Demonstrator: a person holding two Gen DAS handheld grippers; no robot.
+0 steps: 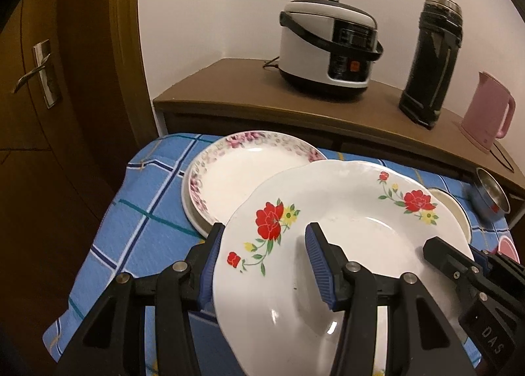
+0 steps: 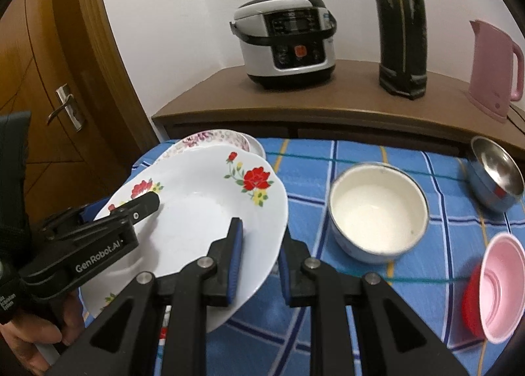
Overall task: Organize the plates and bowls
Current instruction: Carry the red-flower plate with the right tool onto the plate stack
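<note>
Plate with red flowers (image 1: 331, 211) held tilted above the near left part of the table (image 2: 361, 159), which is covered in blue checked cloth; its far left rim rides over a second plate with a pink floral border (image 1: 229, 179) that lies flat at the far left corner. Left gripper (image 1: 267, 257) comes in from the near left, angled downward, jaws straddling the plate's left rim: one blue pad outside and under the edge, the other on the upper face; whether the pads actually press cannot be told for sure, the gap looks wide. Right gripper (image 2: 259, 249) reaches in from the near side, also pitched down, jaws drawn close and clamped on the plate's right rim, one pad on top, one beneath. In the right wrist view a bare hand (image 2: 36, 336) shows at the lower left, wrapped around the left gripper's handle. White bowl (image 2: 379, 211) sits upright mid-table, just right of the plate and apart from it. Steel cup (image 2: 495, 175) lies tipped near the far right edge. Pink bowl (image 2: 502, 284) nested in a red one stands on its side at the right edge. Behind the table, on a brown cabinet (image 2: 328, 103): rice cooker (image 2: 288, 44), black thermos (image 2: 400, 24), pink kettle (image 2: 492, 67). Wooden door (image 1: 42, 80) to the left.
</note>
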